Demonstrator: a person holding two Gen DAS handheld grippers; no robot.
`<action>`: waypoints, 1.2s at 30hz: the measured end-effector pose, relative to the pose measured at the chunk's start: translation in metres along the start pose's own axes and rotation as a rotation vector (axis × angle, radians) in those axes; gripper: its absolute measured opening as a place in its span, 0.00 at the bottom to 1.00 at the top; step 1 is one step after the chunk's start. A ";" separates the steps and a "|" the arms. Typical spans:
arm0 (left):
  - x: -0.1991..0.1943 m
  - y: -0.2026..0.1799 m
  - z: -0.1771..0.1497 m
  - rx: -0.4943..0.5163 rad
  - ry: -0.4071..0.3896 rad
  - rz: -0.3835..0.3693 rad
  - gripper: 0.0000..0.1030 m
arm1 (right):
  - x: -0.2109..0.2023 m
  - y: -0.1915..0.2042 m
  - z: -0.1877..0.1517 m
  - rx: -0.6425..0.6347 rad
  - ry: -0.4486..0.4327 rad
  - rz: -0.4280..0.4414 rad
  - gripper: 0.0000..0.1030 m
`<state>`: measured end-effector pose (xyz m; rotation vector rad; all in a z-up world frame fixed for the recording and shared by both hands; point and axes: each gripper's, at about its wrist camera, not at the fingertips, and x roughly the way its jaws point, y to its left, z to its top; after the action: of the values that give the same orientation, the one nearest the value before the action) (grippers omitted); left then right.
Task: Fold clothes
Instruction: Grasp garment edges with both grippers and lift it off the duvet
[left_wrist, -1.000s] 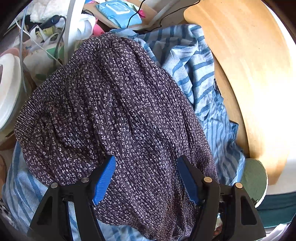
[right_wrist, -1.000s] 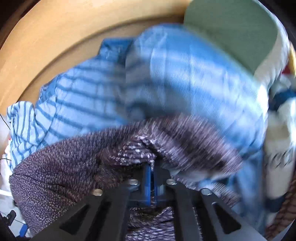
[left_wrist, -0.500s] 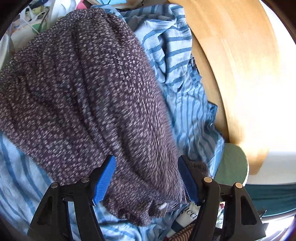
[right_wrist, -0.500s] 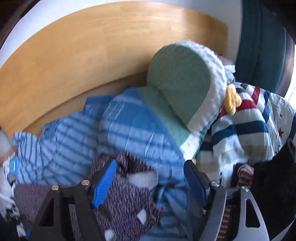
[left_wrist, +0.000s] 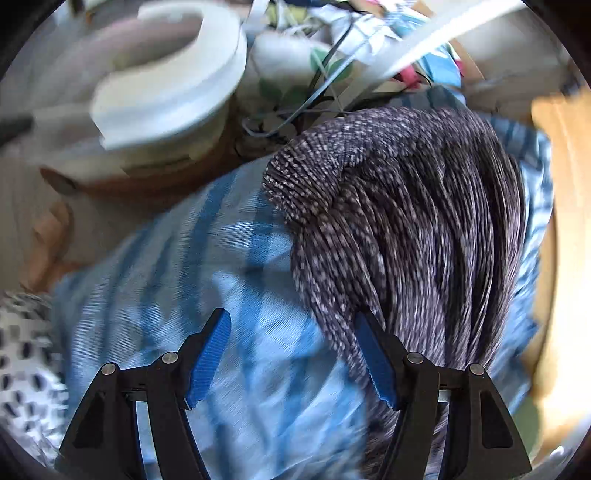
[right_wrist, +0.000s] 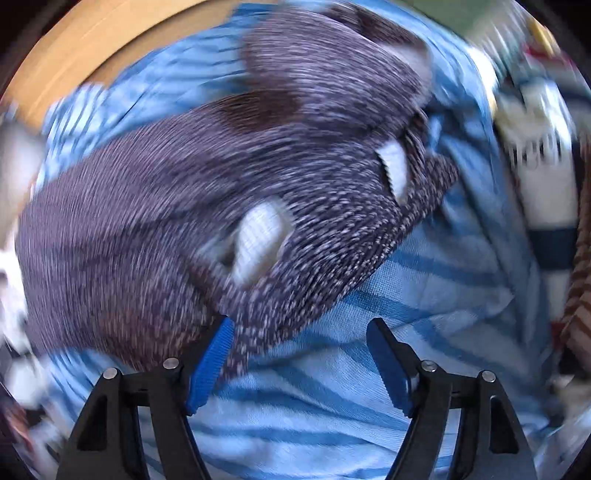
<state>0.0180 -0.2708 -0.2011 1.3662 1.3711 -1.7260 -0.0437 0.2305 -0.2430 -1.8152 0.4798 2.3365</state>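
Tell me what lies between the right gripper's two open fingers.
In the right wrist view, the right gripper stands open over the blue striped cloth; the dark speckled garment's edge reaches in beside one finger. Nothing is pinched.

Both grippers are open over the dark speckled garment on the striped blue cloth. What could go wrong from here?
1. The dark speckled garment lies bunched on the striped blue cloth; a pinch by the open right gripper might catch both layers.
2. The open left gripper straddles the garment's edge, so it may grab only blue cloth.

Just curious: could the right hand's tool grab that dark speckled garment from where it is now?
Probably yes. The right gripper is open, and the dark speckled garment lies uncovered on the blue striped cloth, its edge by one finger.
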 end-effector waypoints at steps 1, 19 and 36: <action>0.003 -0.002 0.001 0.003 0.000 -0.013 0.66 | 0.004 -0.008 0.005 0.045 -0.010 -0.032 0.79; -0.171 -0.024 -0.043 0.311 -0.122 -0.467 0.00 | -0.230 -0.099 -0.007 0.202 -0.594 0.194 0.02; -0.079 0.057 -0.057 0.147 -0.003 -0.151 0.70 | -0.117 -0.114 -0.038 0.212 -0.177 0.045 0.53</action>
<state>0.1150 -0.2506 -0.1477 1.3665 1.4004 -1.9608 0.0559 0.3343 -0.1567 -1.5041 0.7179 2.3454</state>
